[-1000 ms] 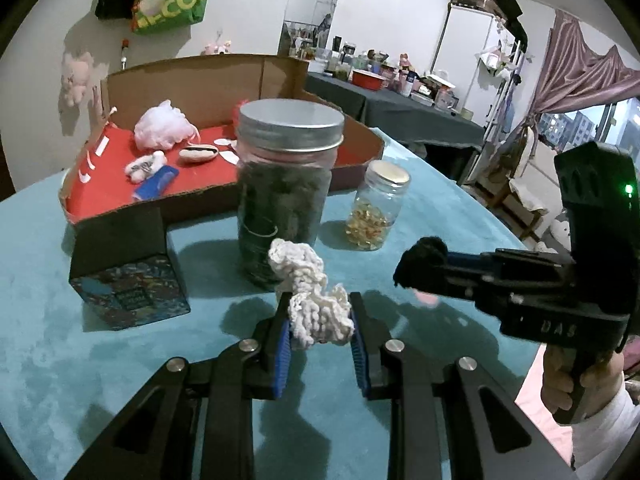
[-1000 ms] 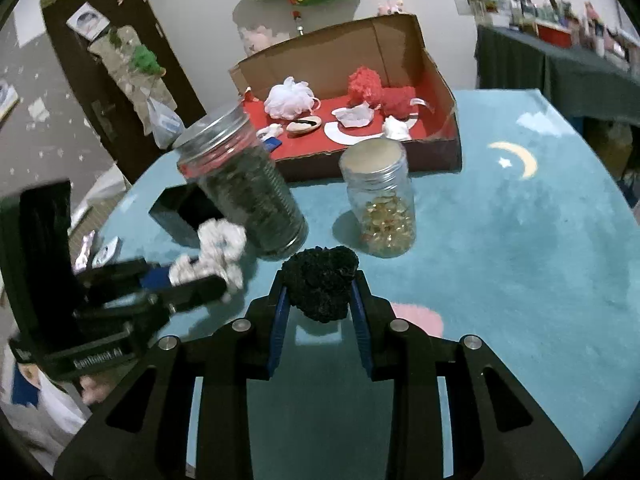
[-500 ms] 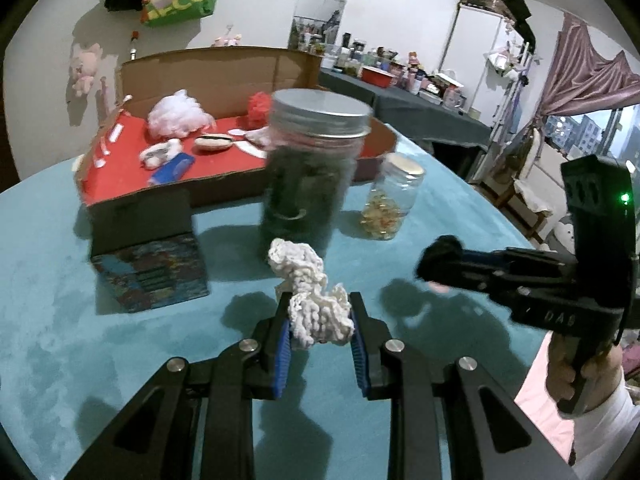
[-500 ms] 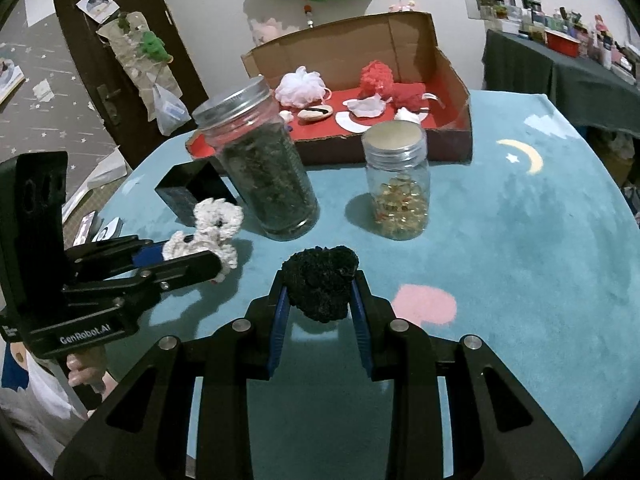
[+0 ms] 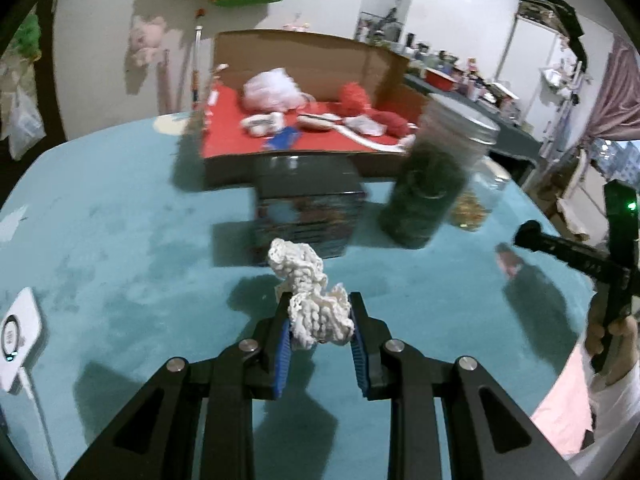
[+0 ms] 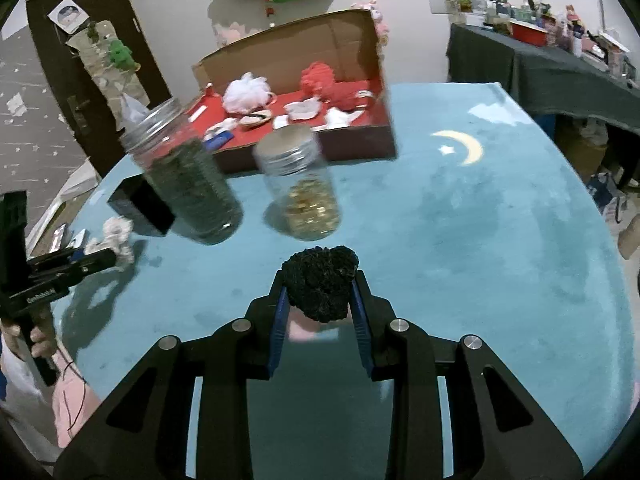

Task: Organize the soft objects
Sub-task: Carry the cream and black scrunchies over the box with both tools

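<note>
- White knitted yarn piece [image 5: 310, 300] at our nine o'clock: we hold it clenched in the left gripper [image 5: 319, 332], above the teal tablecloth [image 5: 120, 240], not yet boxed.
- Red-lined cardboard box [image 6: 352, 142] at twelve o'clock already holds a white pouf [image 6: 244, 94] and red yarn [image 6: 320, 80].
- Black fuzzy ball [image 6: 320, 282] at three o'clock: the right gripper [image 6: 319, 312] clamps it; it awaits placing too, we judge.

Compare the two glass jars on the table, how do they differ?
The big jar is taller and wider than the small jar. The big jar is packed nearly to the lid with dark green stuff; the small jar holds yellowish pieces only in its lower part. In the right wrist view the big jar stands left of the small jar, next to a black box. Both are clear, have silver screw lids, and stand upright in front of the cardboard box.
</note>
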`<state>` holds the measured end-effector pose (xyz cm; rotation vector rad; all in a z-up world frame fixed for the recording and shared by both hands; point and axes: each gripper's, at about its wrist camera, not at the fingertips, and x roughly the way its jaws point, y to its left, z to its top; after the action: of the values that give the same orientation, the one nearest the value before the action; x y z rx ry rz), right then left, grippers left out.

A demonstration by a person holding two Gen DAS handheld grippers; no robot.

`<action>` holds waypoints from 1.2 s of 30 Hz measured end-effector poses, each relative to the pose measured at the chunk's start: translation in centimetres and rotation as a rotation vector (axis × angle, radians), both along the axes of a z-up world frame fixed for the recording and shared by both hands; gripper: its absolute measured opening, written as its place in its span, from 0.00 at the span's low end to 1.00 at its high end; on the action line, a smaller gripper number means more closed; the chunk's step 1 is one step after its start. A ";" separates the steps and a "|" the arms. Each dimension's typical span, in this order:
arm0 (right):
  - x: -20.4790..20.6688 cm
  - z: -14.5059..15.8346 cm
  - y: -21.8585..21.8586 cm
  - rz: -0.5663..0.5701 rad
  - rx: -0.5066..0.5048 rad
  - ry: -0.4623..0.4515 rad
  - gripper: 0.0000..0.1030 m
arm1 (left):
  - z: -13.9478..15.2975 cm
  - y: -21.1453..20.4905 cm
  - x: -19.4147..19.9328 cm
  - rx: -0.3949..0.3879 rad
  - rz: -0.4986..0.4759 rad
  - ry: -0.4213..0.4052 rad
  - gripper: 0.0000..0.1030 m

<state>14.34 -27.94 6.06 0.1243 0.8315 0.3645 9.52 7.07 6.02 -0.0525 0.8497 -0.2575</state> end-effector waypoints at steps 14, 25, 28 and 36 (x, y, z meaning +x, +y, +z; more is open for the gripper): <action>3.5 0.1 -2.4 0.011 -0.088 -0.020 0.28 | -0.4 3.7 3.0 0.134 -0.015 -0.034 0.27; 6.8 0.8 -1.8 0.095 -0.201 -0.052 0.28 | 1.2 5.3 6.3 0.154 -0.096 -0.048 0.27; 7.5 1.3 -1.2 0.128 -0.218 -0.060 0.28 | 2.3 5.3 7.2 0.156 -0.116 -0.064 0.27; 10.1 3.2 0.5 0.188 -0.247 -0.090 0.28 | 6.0 3.4 10.6 0.138 -0.196 -0.102 0.27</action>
<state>24.44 -27.49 9.28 -0.2003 0.7948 0.4369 20.13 10.48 12.03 0.1723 0.7692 -0.3815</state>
